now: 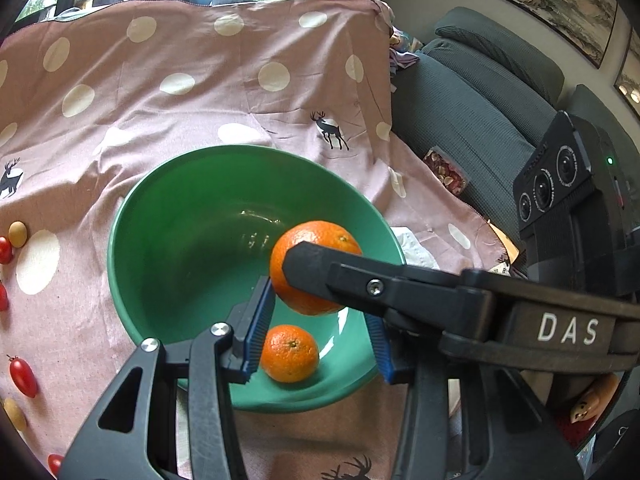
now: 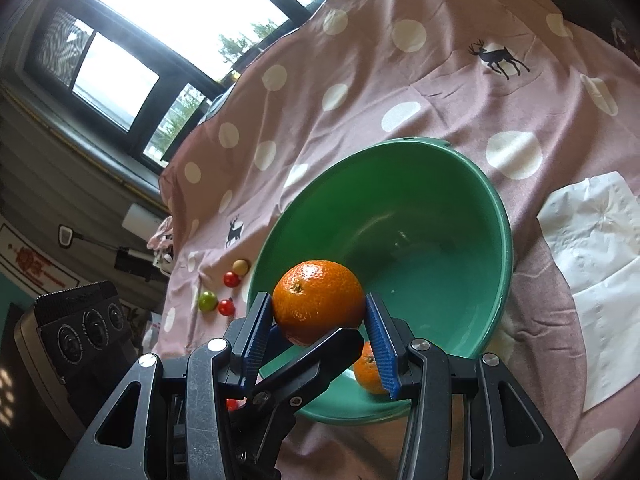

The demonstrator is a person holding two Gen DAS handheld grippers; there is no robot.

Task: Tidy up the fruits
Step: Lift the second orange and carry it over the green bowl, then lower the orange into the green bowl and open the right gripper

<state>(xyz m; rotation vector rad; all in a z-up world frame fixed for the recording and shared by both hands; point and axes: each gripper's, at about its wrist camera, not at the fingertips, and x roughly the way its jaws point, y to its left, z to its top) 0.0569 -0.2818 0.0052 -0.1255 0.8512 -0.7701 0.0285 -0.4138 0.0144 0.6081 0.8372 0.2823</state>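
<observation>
The held mandarin is bright orange with glossy, pitted skin, and its stem dimple faces up and left in the right wrist view. It hangs above the near side of the green bowl. A second mandarin, which looks smaller, lies on the bowl's floor just below it.

Both tools slant down toward the bowl and cross at their tips. The right gripper has its blue ribbed pads pressed on opposite sides of the held mandarin near their tips, so the fruit is clamped between them, clear of the bowl. In the left wrist view one of its black fingers lies across the front of the fruit.

The left gripper stands partly spread with nothing clamped. The second mandarin shows in the gap between its pads. Its left pad tip sits at the edge of the held mandarin; I cannot tell whether it touches.

The bowl stands on a pink tablecloth with white dots and black deer. Red cherry tomatoes and a yellowish one lie scattered on the cloth beside the bowl. A white paper napkin lies on the other side, and a grey sofa is beyond the table.
</observation>
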